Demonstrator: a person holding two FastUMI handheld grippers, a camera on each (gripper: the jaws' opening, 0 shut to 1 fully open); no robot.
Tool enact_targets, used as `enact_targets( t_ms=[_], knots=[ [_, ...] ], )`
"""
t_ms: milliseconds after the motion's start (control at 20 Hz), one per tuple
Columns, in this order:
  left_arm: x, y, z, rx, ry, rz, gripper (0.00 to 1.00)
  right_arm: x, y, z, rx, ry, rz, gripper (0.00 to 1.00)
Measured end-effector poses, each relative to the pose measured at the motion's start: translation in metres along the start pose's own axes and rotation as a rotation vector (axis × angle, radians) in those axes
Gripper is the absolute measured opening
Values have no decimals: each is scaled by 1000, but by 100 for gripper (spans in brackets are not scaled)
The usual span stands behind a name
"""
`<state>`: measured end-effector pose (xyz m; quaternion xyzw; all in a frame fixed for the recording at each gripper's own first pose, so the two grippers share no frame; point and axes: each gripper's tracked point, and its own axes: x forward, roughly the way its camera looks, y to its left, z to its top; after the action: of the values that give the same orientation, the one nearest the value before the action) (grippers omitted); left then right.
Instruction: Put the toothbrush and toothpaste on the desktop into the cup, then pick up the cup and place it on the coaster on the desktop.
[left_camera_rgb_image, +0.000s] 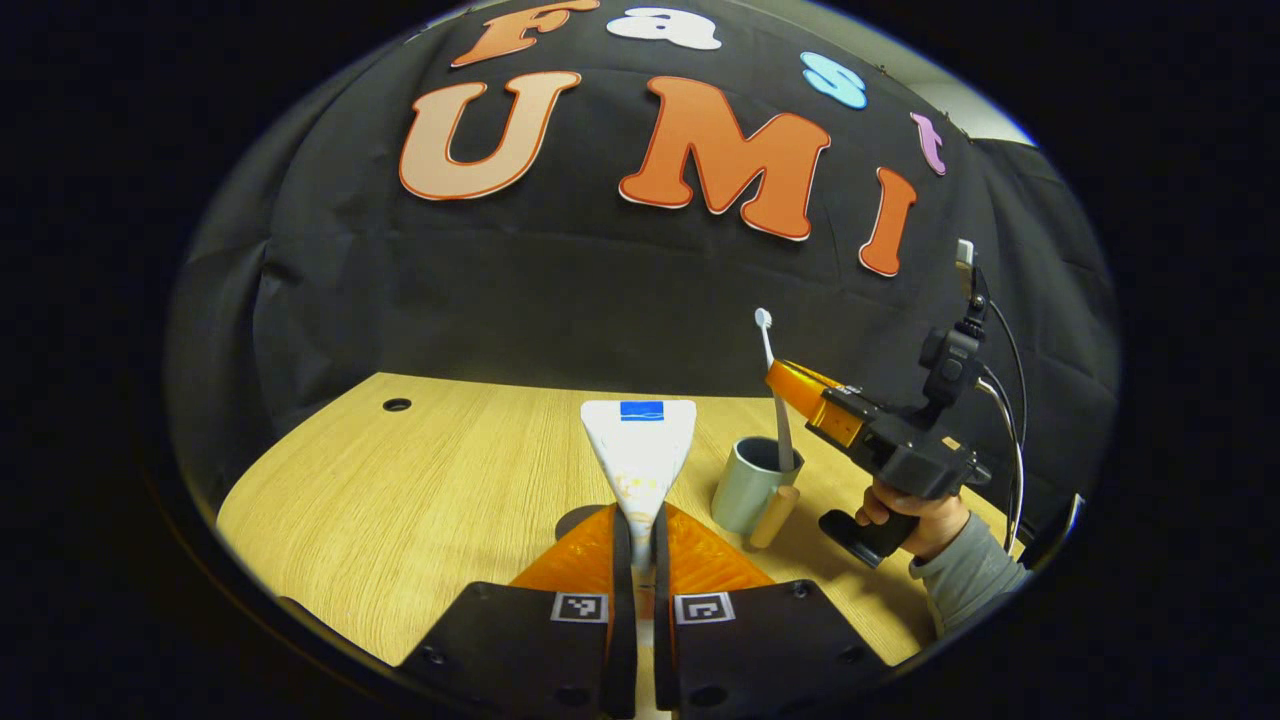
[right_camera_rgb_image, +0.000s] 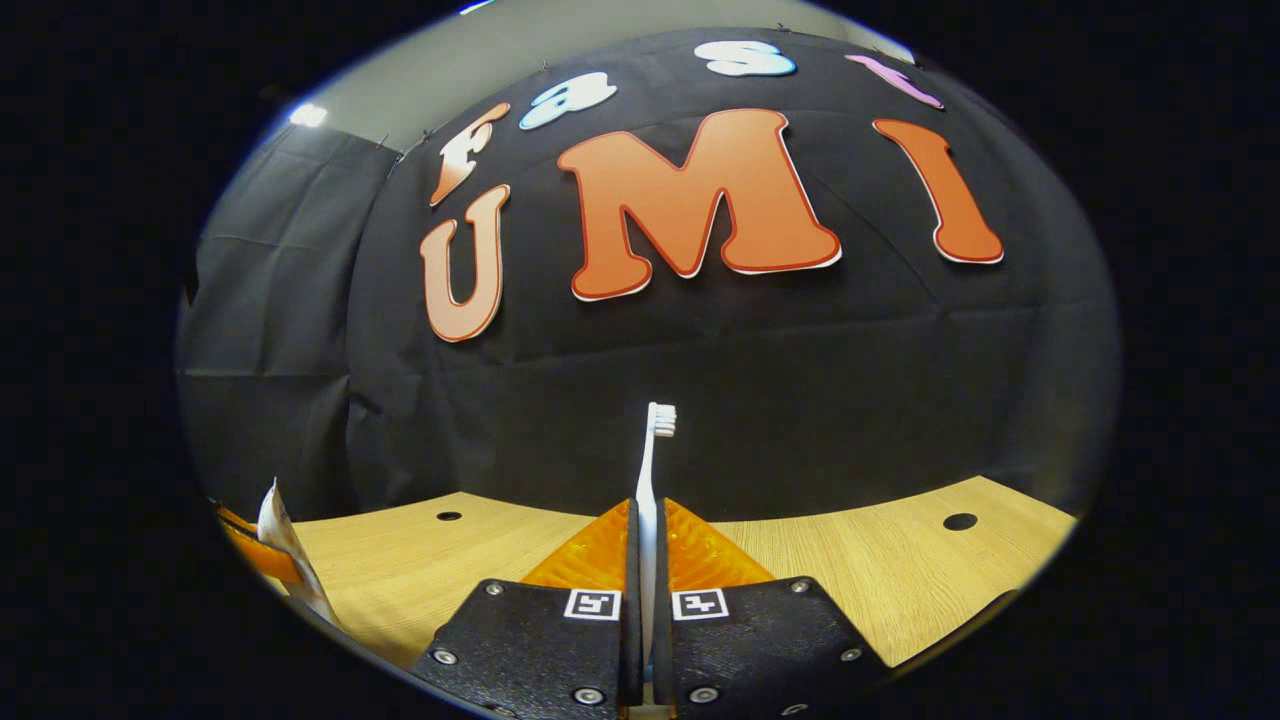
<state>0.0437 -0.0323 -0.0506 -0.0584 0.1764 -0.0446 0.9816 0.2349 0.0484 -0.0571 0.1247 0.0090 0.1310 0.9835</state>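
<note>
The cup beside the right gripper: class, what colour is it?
The cup is pale grey-green, clearest in the left gripper view.

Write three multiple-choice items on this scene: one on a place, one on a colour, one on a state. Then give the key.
1. Where is the toothbrush's lower end?
A. flat on the desk
B. inside the cup
C. on a coaster

2. The cup's colour?
A. red
B. black
C. pale grey-green

3. The left hand-held gripper is:
A. shut on the toothpaste
B. open, empty
C. resting on the cup

Key: B, the shaft dips into the cup; C, its wall shows it; A, both fingers clamp the tube.
</note>
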Motion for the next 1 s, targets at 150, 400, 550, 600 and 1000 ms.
enact_targets(
  t_ms=[150, 400, 550, 600, 1000],
  knots=[
    [2, -13, 0, -6, -3, -11, 10, -4, -6, 4, -18, -36, -14, 5],
    [14, -28, -2, -6, 0, -23, 10, -11, -18, 2, -2, -70, -30, 6],
    [21, -35, 2, -4, -2, -31, 10, -15, -26, 0, 5, -76, -44, 10],
    [22, -37, 3, -3, -2, -31, 10, -15, -28, -2, 6, -74, -45, 6],
    [33, -49, 10, 2, -4, -39, 10, -35, -42, -4, 5, -59, -58, 8]
  ],
)
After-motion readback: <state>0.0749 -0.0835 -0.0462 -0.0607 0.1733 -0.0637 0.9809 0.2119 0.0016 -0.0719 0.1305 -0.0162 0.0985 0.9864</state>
